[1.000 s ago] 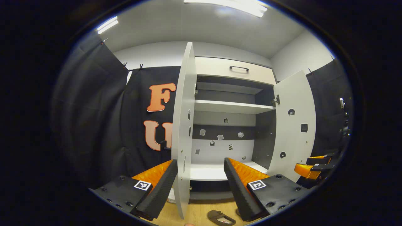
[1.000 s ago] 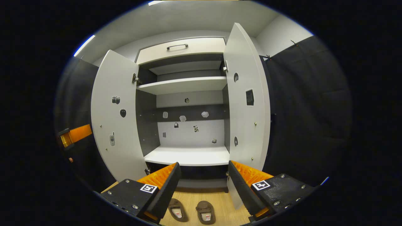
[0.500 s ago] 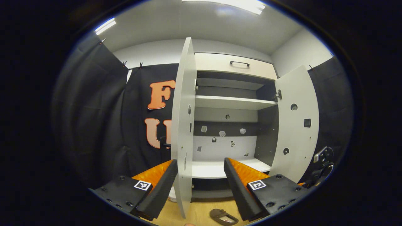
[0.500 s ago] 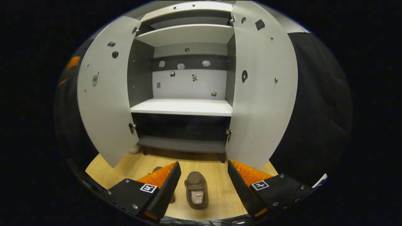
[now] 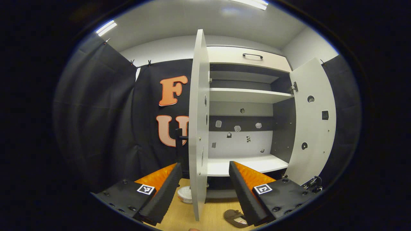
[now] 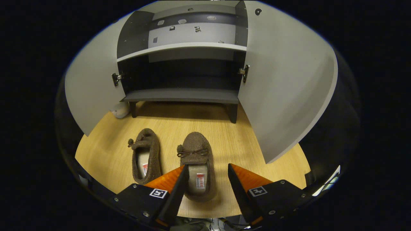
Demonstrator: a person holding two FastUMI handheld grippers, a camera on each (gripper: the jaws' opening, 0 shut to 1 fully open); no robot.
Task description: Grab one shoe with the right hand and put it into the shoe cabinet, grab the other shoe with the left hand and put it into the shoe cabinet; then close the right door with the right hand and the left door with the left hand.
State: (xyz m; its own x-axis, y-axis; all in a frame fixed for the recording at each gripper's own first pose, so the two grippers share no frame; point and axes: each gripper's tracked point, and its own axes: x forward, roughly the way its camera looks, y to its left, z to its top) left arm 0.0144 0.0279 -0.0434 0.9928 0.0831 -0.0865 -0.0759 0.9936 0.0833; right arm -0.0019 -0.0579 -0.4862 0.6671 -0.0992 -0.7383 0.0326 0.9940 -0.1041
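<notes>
Right gripper (image 6: 205, 179): wide open over the right slipper (image 6: 197, 165), gripping nothing.
Left slipper (image 6: 146, 155): at 9 o'clock beside it.
Left gripper (image 5: 203, 179): open, empty, straddling the left door (image 5: 199, 128) edge.
Cabinet (image 6: 183, 73): both doors open; top cut off.

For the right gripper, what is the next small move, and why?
Probably lower the right gripper and close on the right shoe. It is open with that shoe between its fingers, and both shoes are on the floor.

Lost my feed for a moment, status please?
Both grippers open, right gripper over right shoe. Both shoes on floor, left shoe alongside. Cabinet doors open, path unobstructed.
</notes>
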